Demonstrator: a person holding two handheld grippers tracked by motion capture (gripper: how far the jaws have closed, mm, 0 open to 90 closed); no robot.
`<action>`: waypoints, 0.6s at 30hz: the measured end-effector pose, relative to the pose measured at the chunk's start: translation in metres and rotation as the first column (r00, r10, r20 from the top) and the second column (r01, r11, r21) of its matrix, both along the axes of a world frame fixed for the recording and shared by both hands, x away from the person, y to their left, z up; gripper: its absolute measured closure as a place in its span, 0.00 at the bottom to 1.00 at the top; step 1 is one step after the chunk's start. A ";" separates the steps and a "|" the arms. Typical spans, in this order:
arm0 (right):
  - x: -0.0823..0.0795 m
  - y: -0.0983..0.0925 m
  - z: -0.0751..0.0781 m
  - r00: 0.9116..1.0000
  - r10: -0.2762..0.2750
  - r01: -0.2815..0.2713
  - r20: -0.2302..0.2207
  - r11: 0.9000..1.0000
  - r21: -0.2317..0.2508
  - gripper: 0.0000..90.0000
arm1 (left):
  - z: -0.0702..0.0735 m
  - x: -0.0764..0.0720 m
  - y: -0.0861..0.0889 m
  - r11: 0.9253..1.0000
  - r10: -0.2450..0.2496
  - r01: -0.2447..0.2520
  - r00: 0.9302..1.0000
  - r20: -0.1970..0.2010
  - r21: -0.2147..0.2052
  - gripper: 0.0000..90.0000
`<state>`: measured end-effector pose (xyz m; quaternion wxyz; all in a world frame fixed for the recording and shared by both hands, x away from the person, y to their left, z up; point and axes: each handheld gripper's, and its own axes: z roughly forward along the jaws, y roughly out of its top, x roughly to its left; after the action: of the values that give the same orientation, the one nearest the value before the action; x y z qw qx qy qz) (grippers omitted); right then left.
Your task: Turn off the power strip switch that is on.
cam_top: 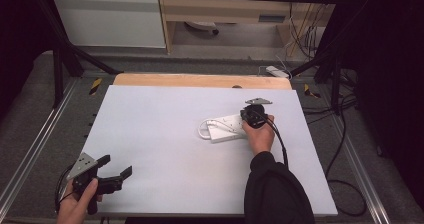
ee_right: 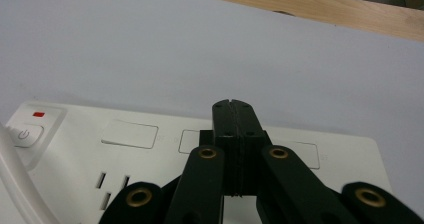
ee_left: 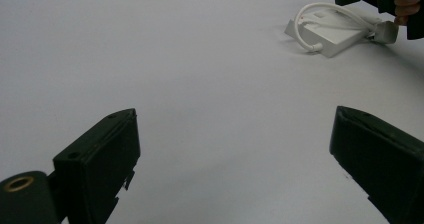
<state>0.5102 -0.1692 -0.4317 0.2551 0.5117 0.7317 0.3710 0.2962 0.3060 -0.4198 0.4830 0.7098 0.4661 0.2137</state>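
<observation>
- A white power strip lies flat on the pale table, on the table's right half and toward its far wooden edge.
- The strip's white cord curls in a loop at the strip's left end; in the left gripper view the same cord arches over the strip and ends just beside its near corner.
- The right gripper sits over the right end of the strip, held by the right hand, whose dark sleeve comes up from the near edge of the table.
- In the right gripper view the right gripper has its jaws pressed together with nothing between them, their tips above the strip's top face, between two of its flat rectangular covers.
- In that view a power button with a small red mark above it sits at the strip's left end, and slotted sockets lie nearer the camera.
- The left gripper is well apart from the strip, near the table's near-left corner, held by the left hand.
- Its jaws stand wide apart, with bare table between them in the left gripper view.
</observation>
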 end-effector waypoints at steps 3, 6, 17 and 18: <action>0.000 0.001 -0.002 1.000 0.002 -0.002 -0.007 1.000 -0.002 1.00 | 0.000 0.000 0.000 1.000 0.002 -0.002 1.000 0.004 0.001 0.07; 0.000 0.001 -0.003 1.000 -0.002 0.002 -0.007 1.000 0.000 1.00 | 0.000 0.000 -0.001 1.000 0.001 -0.001 1.000 0.003 0.004 0.07; -0.001 0.000 -0.004 1.000 -0.001 0.001 -0.003 1.000 -0.004 1.00 | 0.000 0.000 -0.001 1.000 0.003 -0.003 1.000 -0.003 0.005 0.07; -0.001 0.000 -0.003 1.000 0.000 0.000 -0.006 1.000 -0.004 1.00 | 0.000 0.000 -0.001 1.000 0.002 -0.002 1.000 -0.003 0.004 0.07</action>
<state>0.5092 -0.1696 -0.4351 0.2541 0.5123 0.7331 0.3681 0.2959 0.3052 -0.4201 0.4805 0.7105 0.4673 0.2141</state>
